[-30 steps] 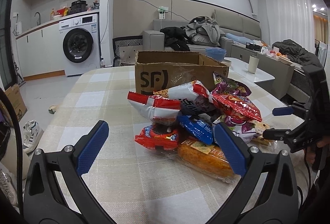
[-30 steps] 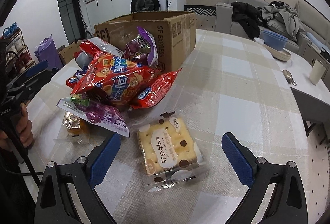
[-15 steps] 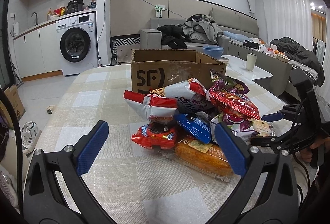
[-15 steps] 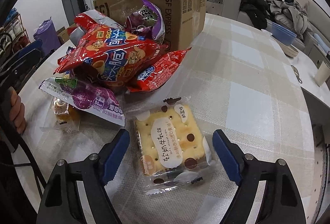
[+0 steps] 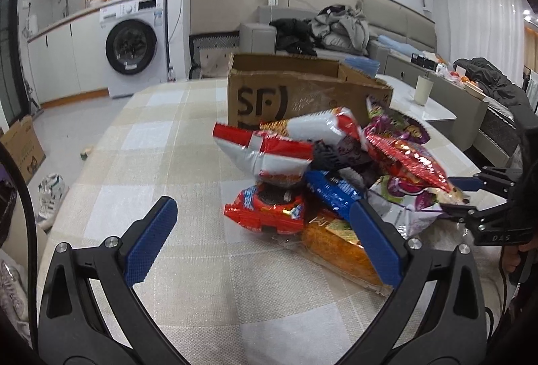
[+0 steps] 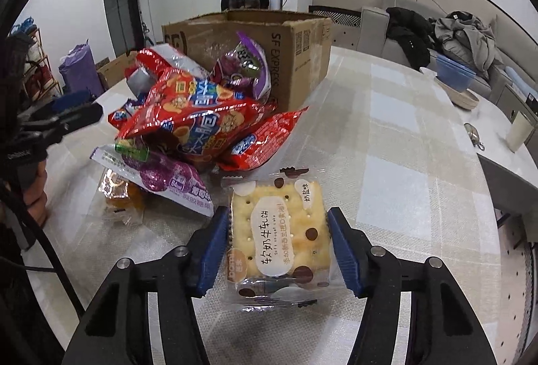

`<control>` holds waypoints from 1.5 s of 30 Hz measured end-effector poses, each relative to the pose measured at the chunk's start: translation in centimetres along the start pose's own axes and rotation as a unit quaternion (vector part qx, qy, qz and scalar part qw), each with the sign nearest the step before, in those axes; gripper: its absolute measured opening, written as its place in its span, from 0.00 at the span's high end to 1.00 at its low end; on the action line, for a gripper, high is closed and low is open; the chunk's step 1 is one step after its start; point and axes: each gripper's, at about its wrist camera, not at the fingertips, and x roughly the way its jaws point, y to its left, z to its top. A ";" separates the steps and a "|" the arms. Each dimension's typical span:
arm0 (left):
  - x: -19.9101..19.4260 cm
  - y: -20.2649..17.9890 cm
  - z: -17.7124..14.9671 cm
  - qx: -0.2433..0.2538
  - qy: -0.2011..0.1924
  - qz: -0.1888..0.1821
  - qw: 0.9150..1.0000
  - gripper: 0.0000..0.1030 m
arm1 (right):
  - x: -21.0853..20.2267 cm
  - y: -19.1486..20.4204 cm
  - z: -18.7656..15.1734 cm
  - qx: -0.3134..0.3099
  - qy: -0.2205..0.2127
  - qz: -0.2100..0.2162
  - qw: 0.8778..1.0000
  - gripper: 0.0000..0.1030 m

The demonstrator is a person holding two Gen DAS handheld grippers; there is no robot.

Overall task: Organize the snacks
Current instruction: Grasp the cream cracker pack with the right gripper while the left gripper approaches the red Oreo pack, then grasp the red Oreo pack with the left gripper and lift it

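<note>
From the left wrist, the left hand-held gripper (image 5: 264,240) gapes wide and empty before the snack pile (image 5: 322,176) on the counter (image 5: 168,143), cardboard box (image 5: 296,92) behind. From the right wrist, the right hand-held gripper (image 6: 277,250) has just been closing around the cracker packet (image 6: 279,240), pads touching its wrapper. I'd squeeze gently, then lift straight. Only this view shows the packet; only the left shows the orange bread pack (image 5: 336,244).

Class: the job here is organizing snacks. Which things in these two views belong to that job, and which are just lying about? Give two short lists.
Belongs to the job:
- cracker packet, flanked by the right claw, which has just been closing
- snack pile
- cardboard box
- left claw, open

Just lying about:
- washing machine
- clothes on the sofa
- cup
- blue bowl
</note>
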 end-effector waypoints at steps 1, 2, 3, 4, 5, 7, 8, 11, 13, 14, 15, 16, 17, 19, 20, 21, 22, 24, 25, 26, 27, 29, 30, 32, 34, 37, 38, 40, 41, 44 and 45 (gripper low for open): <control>0.5 0.3 0.0 -0.006 0.011 -0.002 1.000 0.01 | -0.2 0.0 0.1 0.002 -0.006 0.002 1.000 0.42; 1.0 0.6 0.0 -0.014 0.023 -0.005 1.000 0.01 | -0.4 -0.2 0.1 0.004 -0.010 0.003 1.000 0.42; 1.3 0.9 0.0 -0.020 0.030 -0.009 0.999 0.01 | -0.6 -0.3 0.3 0.006 -0.012 0.003 1.000 0.42; 1.7 1.1 0.0 -0.025 0.037 -0.014 0.999 0.01 | -0.7 -0.3 0.3 0.007 -0.016 0.005 1.000 0.42; 2.2 1.3 0.0 -0.029 0.045 -0.019 0.998 0.01 | -0.7 -0.2 0.3 0.008 -0.019 0.006 1.000 0.42; 3.0 1.4 -0.1 -0.033 0.059 -0.024 0.997 0.01 | -0.9 -0.1 0.4 0.009 -0.023 0.008 1.000 0.42; 3.3 1.5 -0.1 -0.035 0.063 -0.025 0.997 0.03 | -0.9 -0.1 0.4 0.009 -0.024 0.008 1.000 0.42; 4.3 1.7 0.2 -0.038 0.068 -0.026 0.997 0.06 | -1.2 0.3 0.4 0.009 -0.027 0.007 1.000 0.43; 5.1 1.7 0.4 -0.035 0.075 -0.029 0.996 0.10 | -1.4 0.5 0.5 0.010 -0.029 0.007 1.000 0.43; 5.7 1.6 0.4 -0.031 0.083 -0.029 0.996 0.13 | -1.3 0.2 0.5 0.010 -0.030 0.007 0.999 0.43; 6.1 1.5 0.5 -0.028 0.090 -0.029 0.995 0.18 | -1.4 0.2 0.6 0.010 -0.031 0.008 0.999 0.43; 6.5 1.5 0.5 -0.027 0.096 -0.031 0.995 0.21 | -1.5 0.2 0.6 0.010 -0.033 0.008 0.999 0.43; 6.8 1.4 0.6 -0.026 0.097 -0.033 0.994 0.23 | -1.6 0.2 0.6 0.010 -0.035 0.009 0.999 0.43; 7.2 1.2 0.8 -0.023 0.098 -0.030 0.995 0.30 | -1.7 0.4 0.7 0.008 -0.037 0.010 0.999 0.43; 7.4 1.1 0.8 -0.021 0.098 -0.033 0.994 0.38 | -1.7 0.3 0.8 0.007 -0.039 0.009 0.999 0.43; 7.4 1.1 0.8 -0.020 0.099 -0.033 0.994 0.41 | -1.7 0.4 0.8 0.007 -0.039 0.010 0.999 0.43; 7.5 1.1 0.9 -0.020 0.098 -0.031 0.995 0.43 | -1.8 0.5 0.8 0.006 -0.040 0.010 0.999 0.43; 7.8 1.2 0.9 -0.020 0.097 -0.032 0.995 0.46 | -1.9 0.6 0.8 0.006 -0.042 0.010 0.999 0.43; 7.9 1.2 1.0 -0.020 0.095 -0.032 0.995 0.48 | -2.0 0.6 0.7 0.005 -0.042 0.010 0.999 0.43; 7.8 1.0 1.0 -0.019 0.097 -0.034 0.995 0.54 | -2.0 0.7 0.7 0.005 -0.043 0.010 0.999 0.43; 7.9 1.0 1.0 -0.016 0.098 -0.034 0.994 0.56 | -2.0 0.7 0.7 0.005 -0.043 0.010 0.999 0.43; 7.7 0.7 1.0 -0.014 0.094 -0.032 0.995 0.59 | -2.1 0.7 0.7 0.006 -0.044 0.010 0.999 0.43; 7.7 0.7 1.0 -0.012 0.093 -0.030 0.995 0.66 | -2.1 0.7 0.7 0.005 -0.045 0.010 0.999 0.43; 7.7 0.7 0.9 -0.011 0.095 -0.032 0.995 0.71 | -2.3 0.6 0.6 0.005 -0.048 0.010 0.999 0.43; 7.5 0.8 0.8 -0.013 0.094 -0.033 0.995 0.71 | -2.4 0.6 0.6 0.005 -0.050 0.009 0.999 0.43; 7.0 0.8 0.4 -0.011 0.091 -0.032 0.995 0.72 | -2.6 0.5 0.6 0.006 -0.053 0.009 0.999 0.43; 6.9 0.8 0.3 -0.010 0.090 -0.032 0.995 0.72 | -2.7 0.5 0.5 0.006 -0.054 0.009 0.998 0.43; 6.3 0.8 -0.1 -0.009 0.089 -0.030 0.996 0.72 | -2.9 0.5 0.5 0.006 -0.056 0.009 0.998 0.43; 6.1 0.9 -0.3 -0.010 0.090 -0.030 0.995 0.73 | -3.0 0.5 0.5 0.006 -0.057 0.008 0.998 0.43; 5.2 1.4 -0.8 -0.012 0.093 -0.029 0.995 0.75 | -3.3 0.4 0.5 0.006 -0.060 0.008 0.998 0.43; 4.9 1.5 -1.0 -0.014 0.093 -0.028 0.995 0.77 | -3.3 0.6 0.4 0.006 -0.061 0.007 0.998 0.43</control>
